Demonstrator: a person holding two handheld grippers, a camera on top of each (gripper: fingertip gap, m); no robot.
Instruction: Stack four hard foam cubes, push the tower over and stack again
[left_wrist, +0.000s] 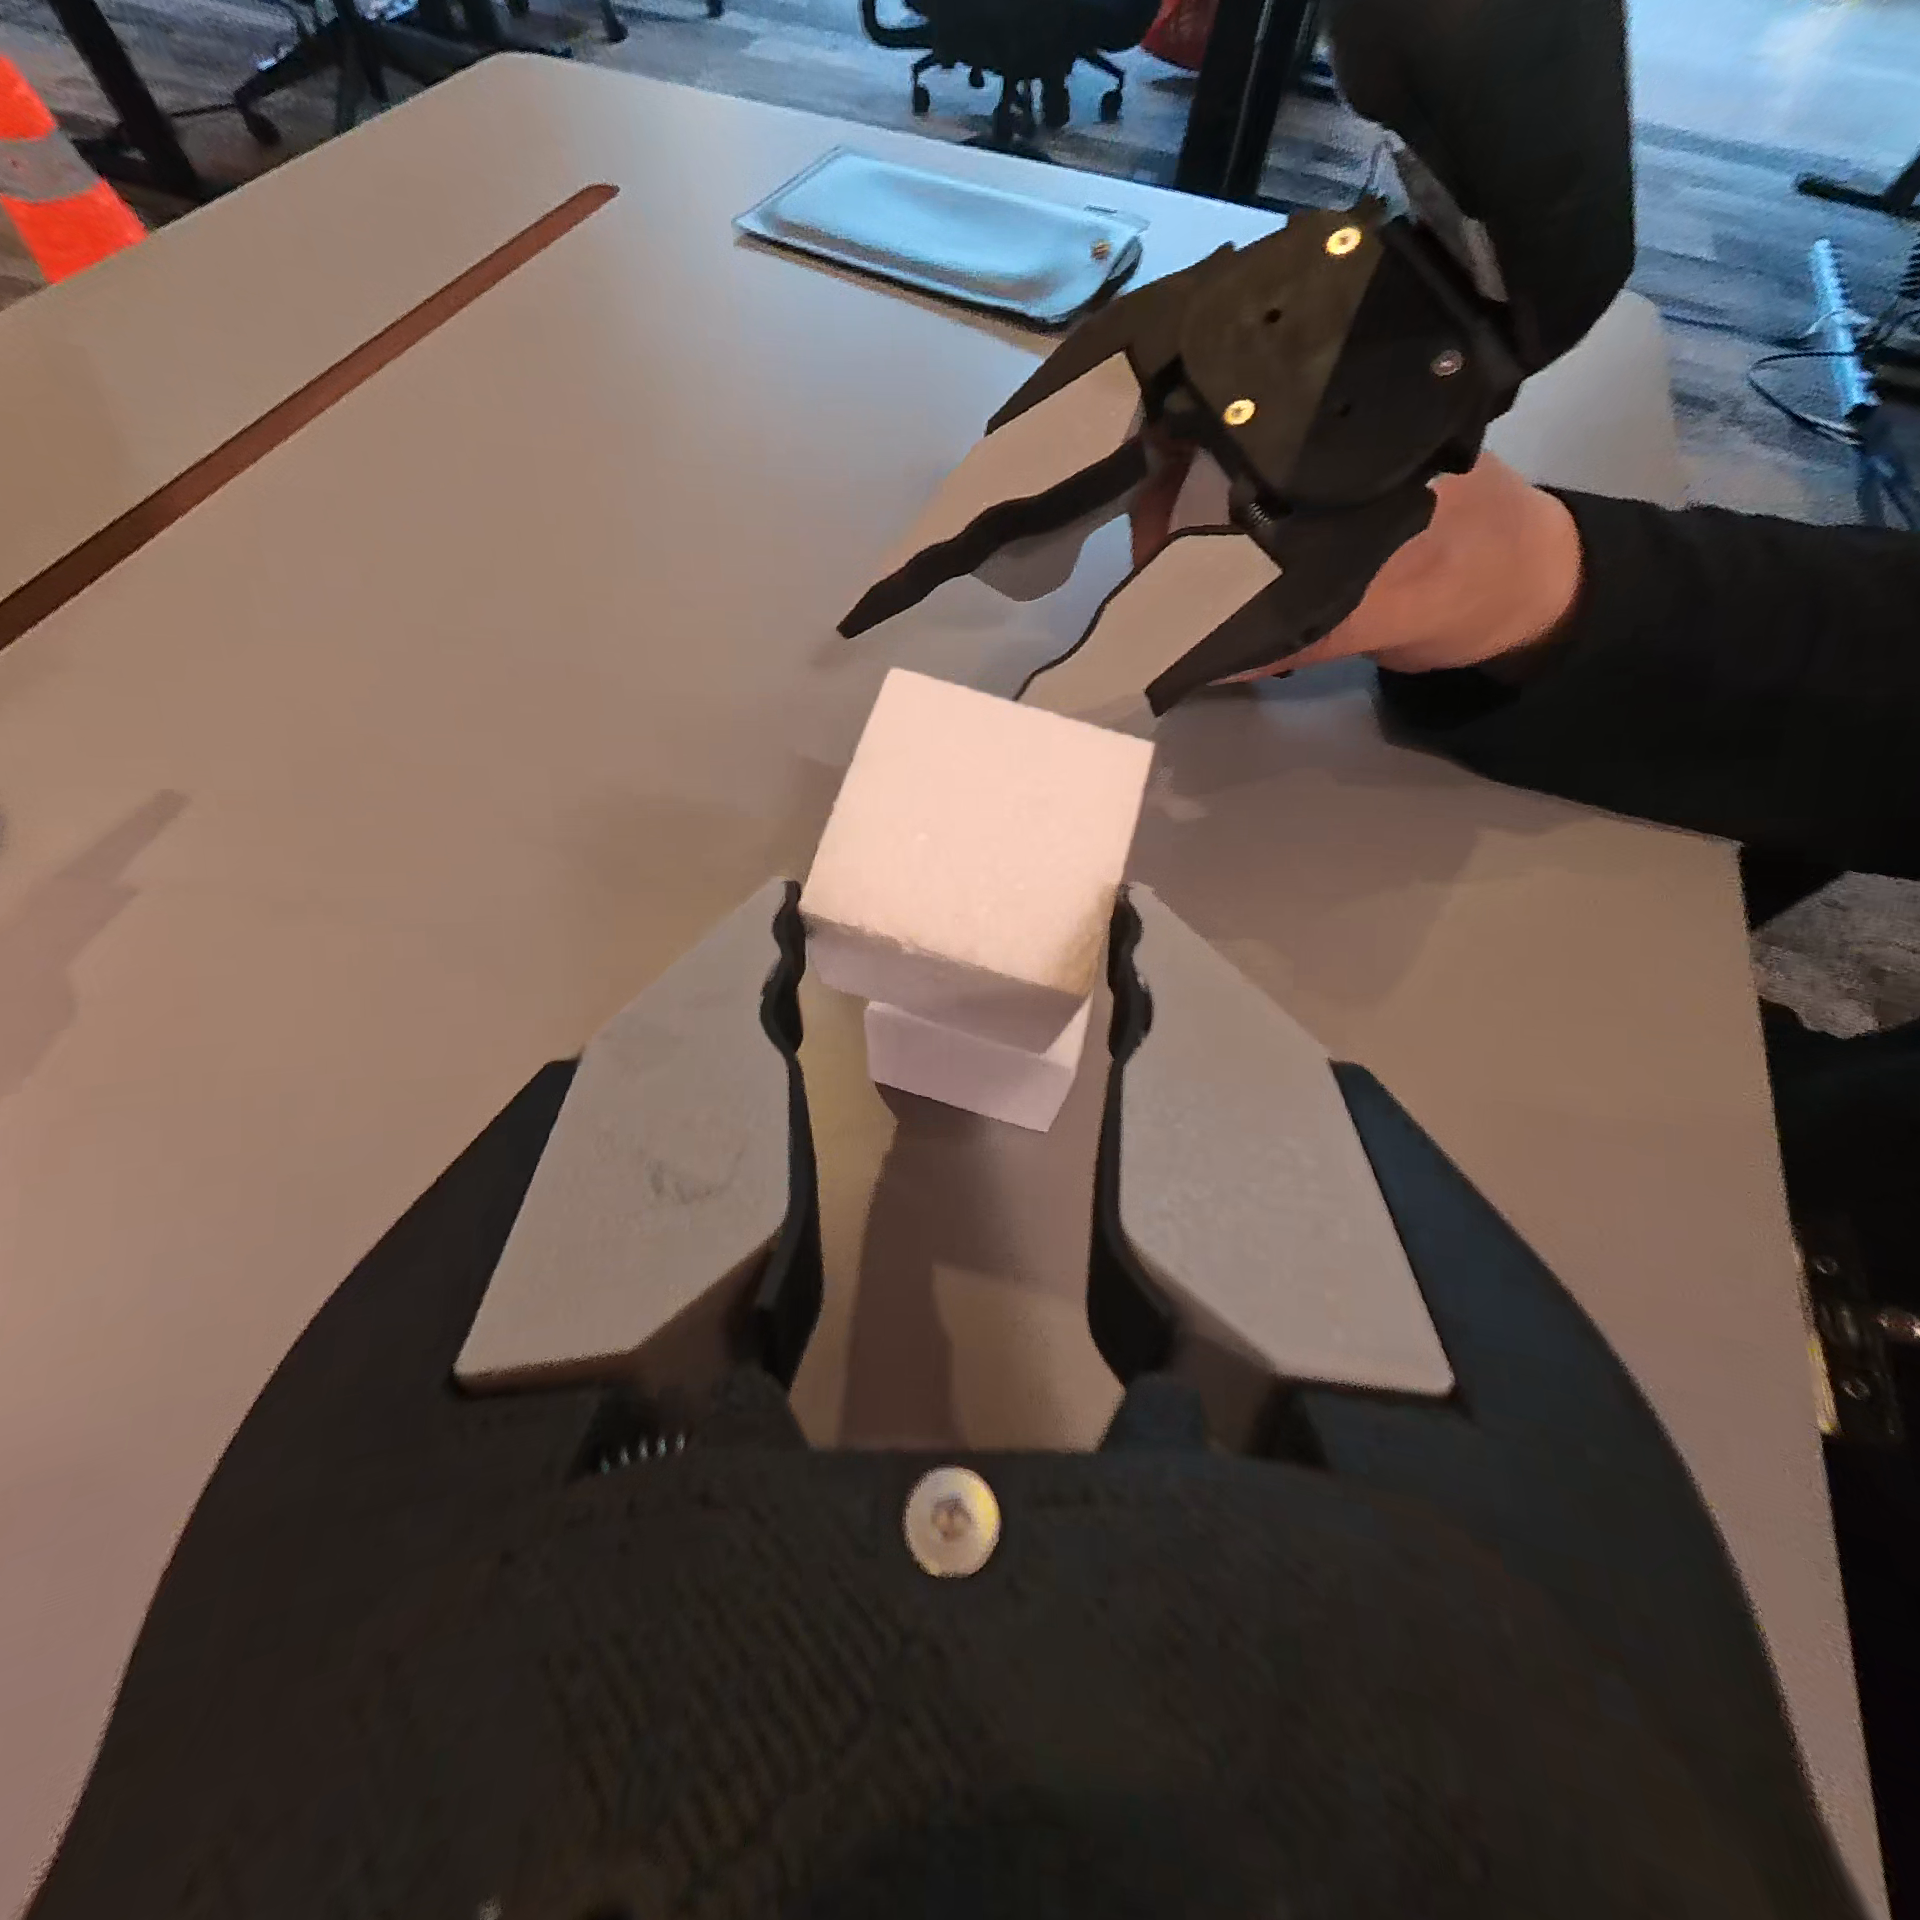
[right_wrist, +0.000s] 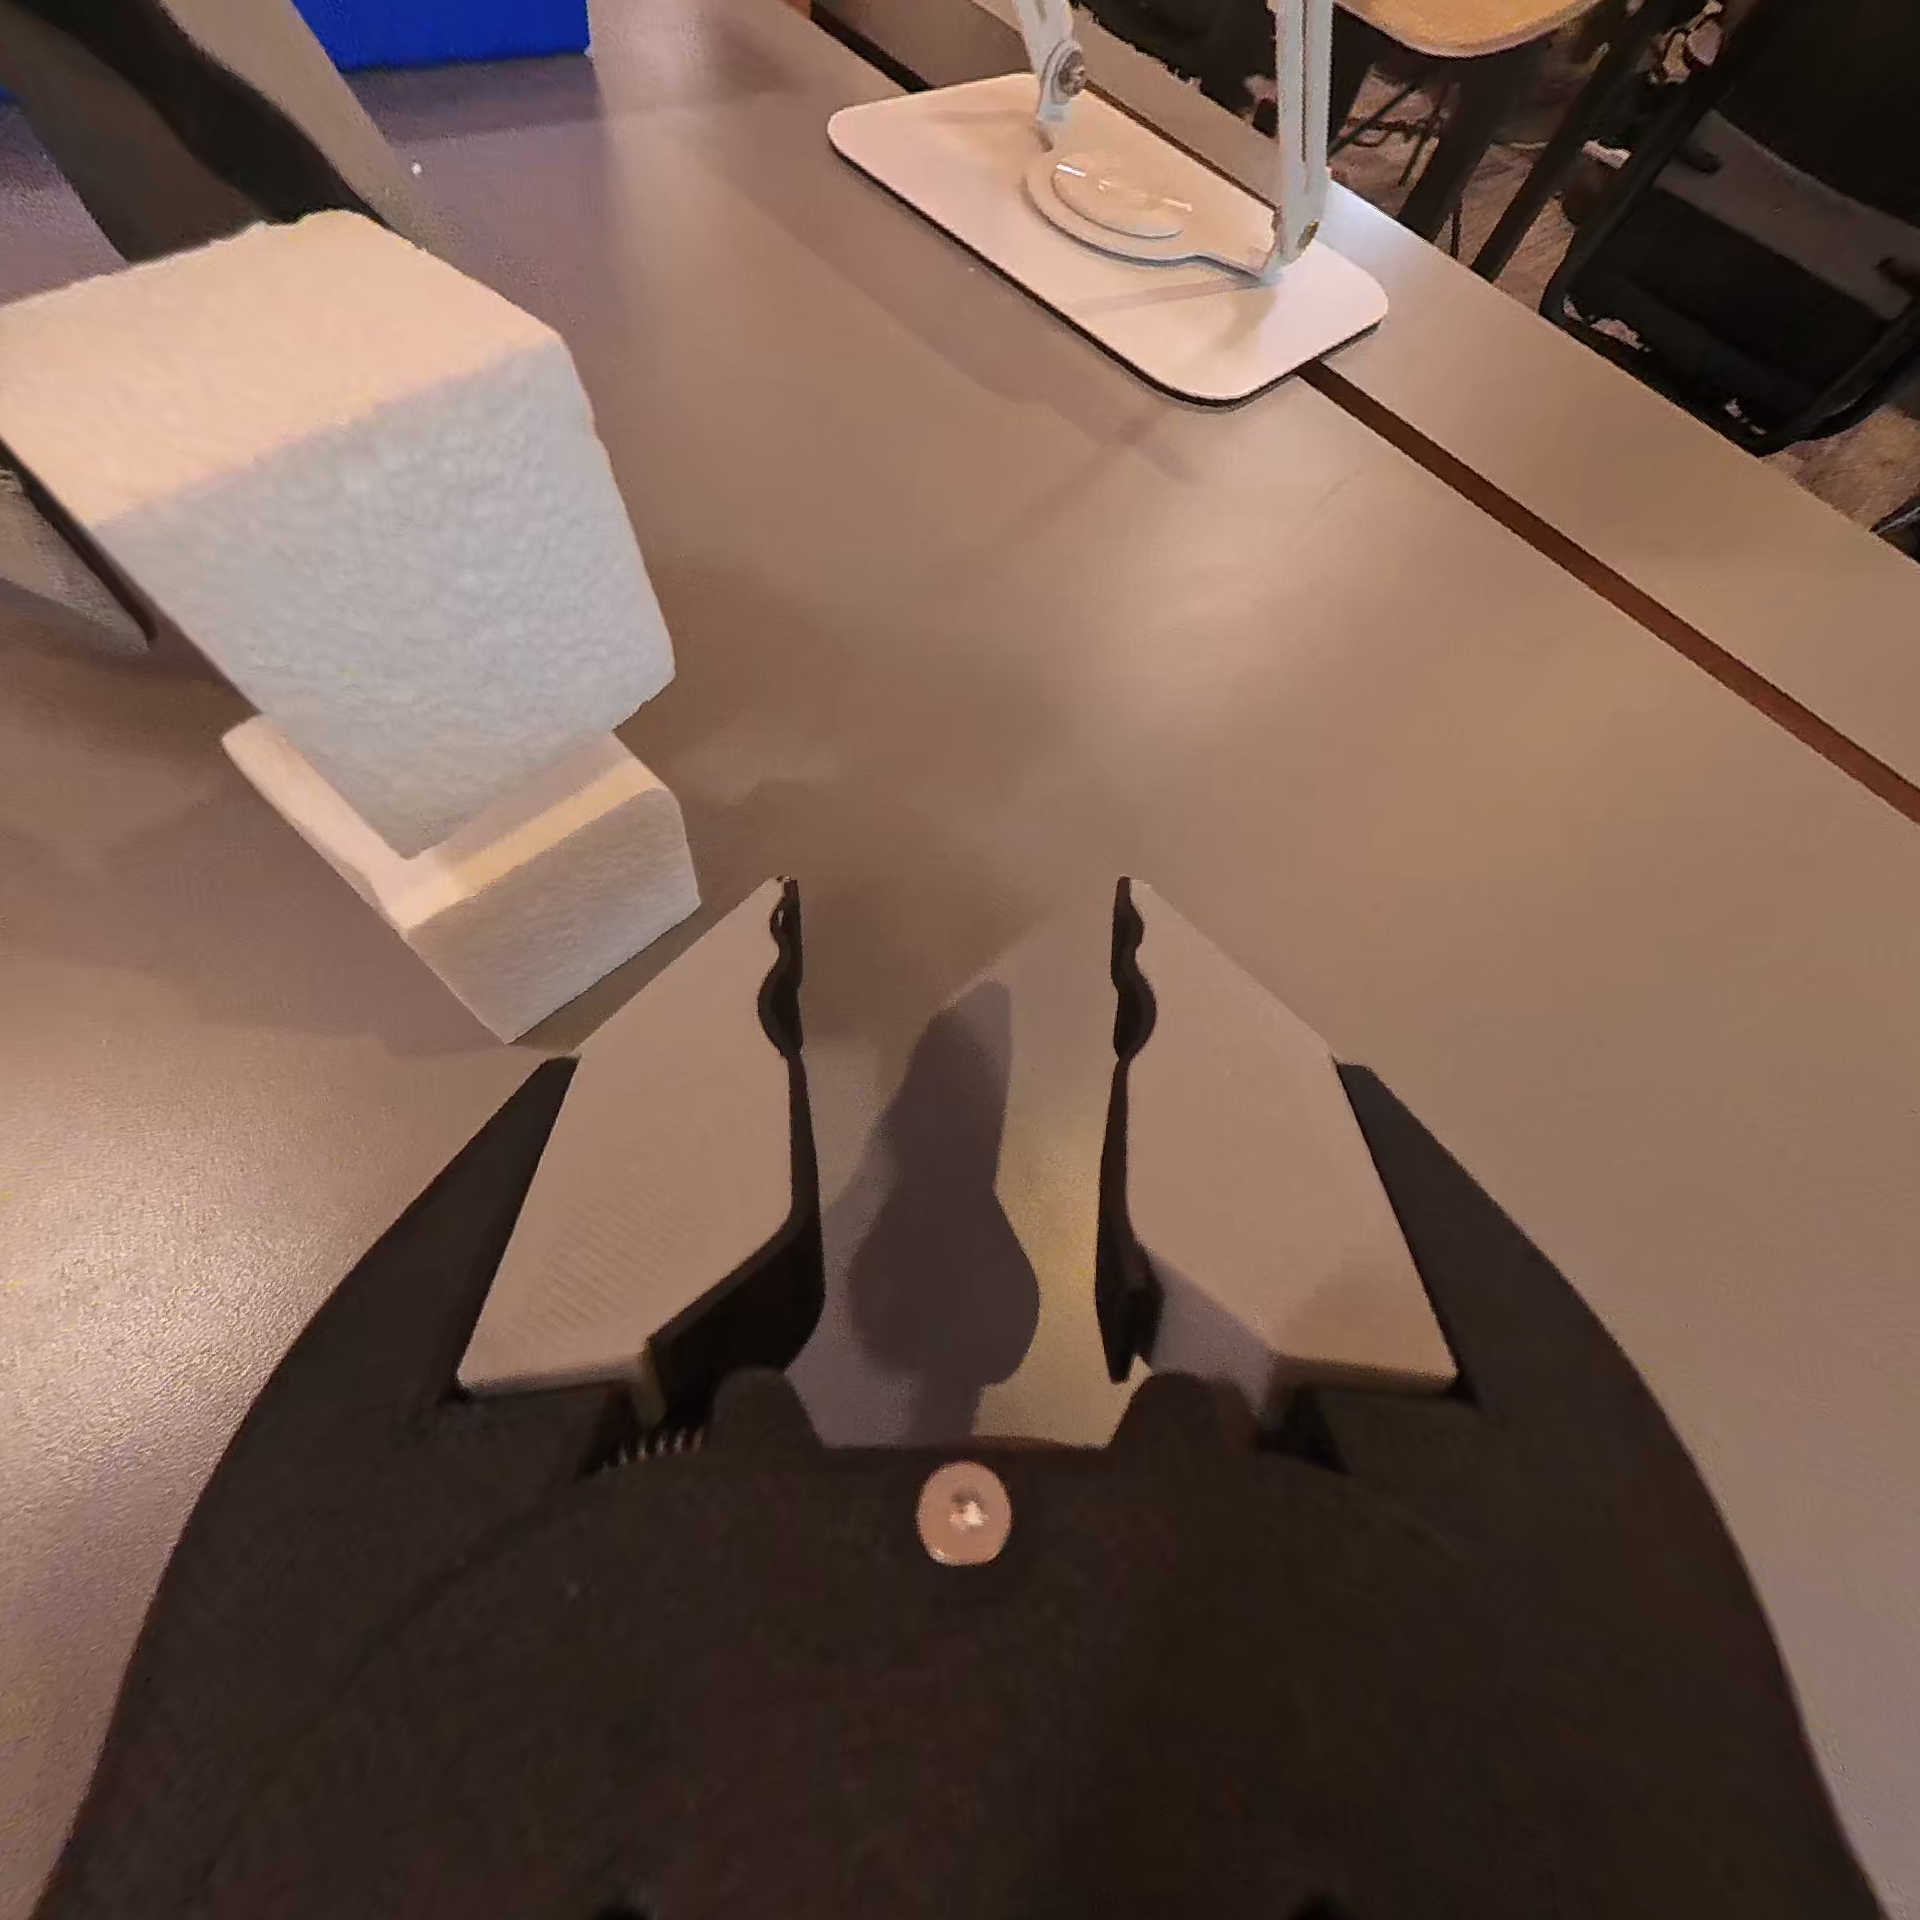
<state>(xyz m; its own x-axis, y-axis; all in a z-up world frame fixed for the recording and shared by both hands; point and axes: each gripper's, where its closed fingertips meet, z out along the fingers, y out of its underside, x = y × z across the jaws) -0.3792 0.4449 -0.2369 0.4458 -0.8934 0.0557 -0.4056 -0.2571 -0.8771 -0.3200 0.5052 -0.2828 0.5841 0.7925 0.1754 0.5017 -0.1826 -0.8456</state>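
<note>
Left gripper (left_wrist: 956, 935) clamps the upper cube (left_wrist: 977, 842) above the lower cube (left_wrist: 971, 1070) — right gripper (right_wrist: 956, 935) gapes empty.

Around the two-cube stack (right_wrist: 395, 623) the grey table (right_wrist: 1143, 675) lies bare on its right and near sides; the left gripper (left_wrist: 956, 935) blocks one flank, the right gripper (left_wrist: 1003, 655) hangs just behind it, fingers spread

No readable text, label or sign anywhere
</note>
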